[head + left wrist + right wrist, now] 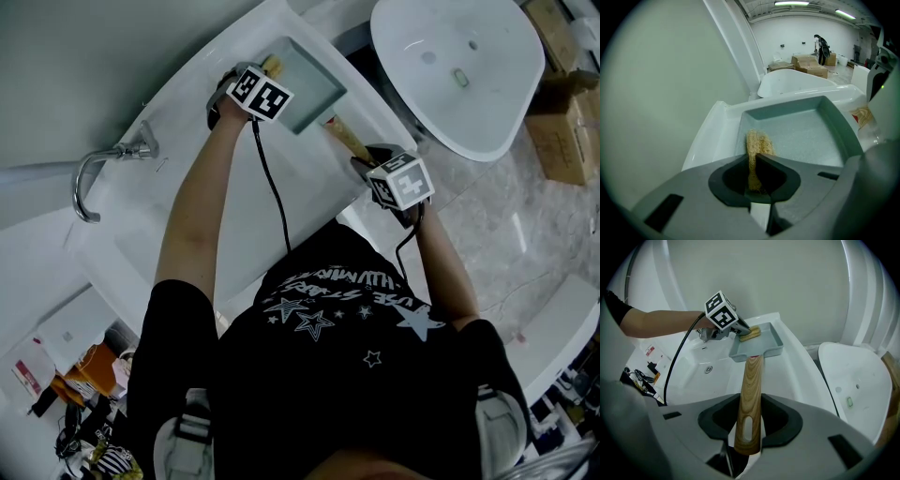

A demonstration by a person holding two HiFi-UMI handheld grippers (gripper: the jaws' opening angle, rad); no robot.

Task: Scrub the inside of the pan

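Observation:
A square pale grey-green pan rests on the white sink counter. Its wooden handle runs back to my right gripper, which is shut on the handle's end. My left gripper is shut on a tan scrub sponge. The sponge's far end lies on the pan's floor at its near-left corner in the left gripper view.
A chrome faucet stands over the sink basin at left. A white oval tub sits to the right of the counter. Cardboard boxes stand on the floor beyond it. A wall rises behind the counter.

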